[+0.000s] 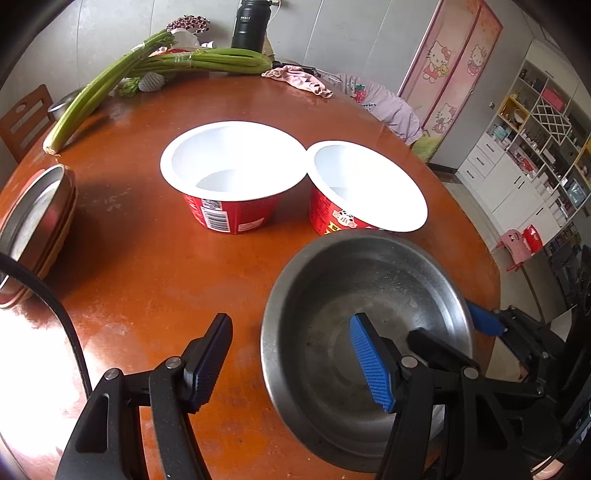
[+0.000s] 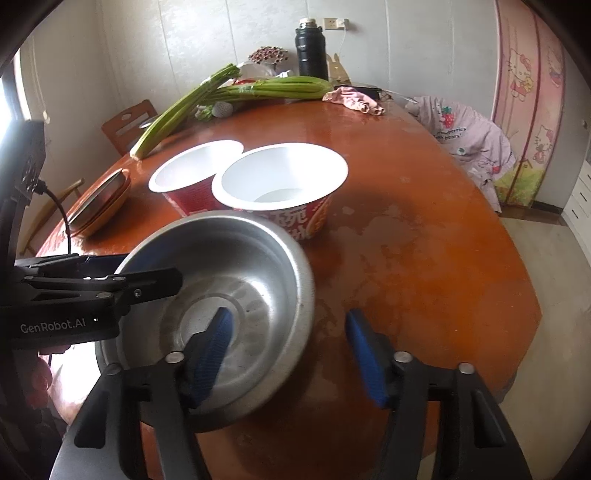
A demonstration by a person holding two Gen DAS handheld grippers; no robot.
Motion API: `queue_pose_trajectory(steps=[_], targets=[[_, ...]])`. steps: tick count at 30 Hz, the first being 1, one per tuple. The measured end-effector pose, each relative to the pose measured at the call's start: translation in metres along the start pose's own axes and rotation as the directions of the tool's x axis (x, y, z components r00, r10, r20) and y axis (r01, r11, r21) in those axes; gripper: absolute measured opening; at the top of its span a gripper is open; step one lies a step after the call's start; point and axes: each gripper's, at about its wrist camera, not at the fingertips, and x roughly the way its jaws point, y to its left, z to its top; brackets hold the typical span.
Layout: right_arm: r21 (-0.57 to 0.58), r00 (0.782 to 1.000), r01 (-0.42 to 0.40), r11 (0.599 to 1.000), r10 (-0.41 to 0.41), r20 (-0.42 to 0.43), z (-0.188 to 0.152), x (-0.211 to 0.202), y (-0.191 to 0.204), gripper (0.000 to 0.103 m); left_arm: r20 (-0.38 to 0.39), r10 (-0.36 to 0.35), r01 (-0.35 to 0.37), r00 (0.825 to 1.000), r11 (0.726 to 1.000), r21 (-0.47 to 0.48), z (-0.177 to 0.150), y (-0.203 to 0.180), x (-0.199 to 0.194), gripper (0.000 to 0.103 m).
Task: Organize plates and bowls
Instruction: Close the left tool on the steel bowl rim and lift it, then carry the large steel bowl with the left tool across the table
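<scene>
Both claws, left (image 1: 291,363) and right (image 2: 291,356), stood part-open astride opposite rim walls of the steel bowl (image 1: 369,295) (light, stiff, slippery; best pinched at the rim), unclamped, just before the paper bowls (image 1: 232,173).

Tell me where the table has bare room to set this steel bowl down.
Free: the wood between the plate stack and the left cup, and the wide stretch right of the steel bowl toward the table edge. Crowded: the two cups touch rims just behind the bowl, and celery, a cloth and a flask fill the far edge.
</scene>
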Motion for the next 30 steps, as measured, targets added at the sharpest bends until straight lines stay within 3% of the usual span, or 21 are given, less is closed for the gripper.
queue_pose_trajectory(steps=[2,9,14,30], targets=[[-0.005,1.000,-0.019,1.000,0.019,-0.004,0.001,0.002,0.003,0.056,-0.002,-0.014,0.014,1.000,1.000,-0.007,0.001,0.001,0.002,0.066],[-0.026,0.999,-0.034,0.999,0.034,-0.017,-0.001,0.004,0.016,0.056,0.008,-0.087,0.087,0.996,0.996,0.026,0.000,-0.007,0.002,0.065],[-0.017,1.000,-0.020,1.000,0.020,-0.004,-0.004,0.005,0.026,0.057,0.016,-0.098,0.097,0.995,0.994,0.043,-0.004,-0.004,-0.001,0.065],[-0.087,0.997,-0.079,0.993,0.081,0.015,0.005,-0.006,0.080,0.057,0.105,-0.061,0.064,0.993,0.998,-0.025,-0.021,0.040,-0.047,0.065]])
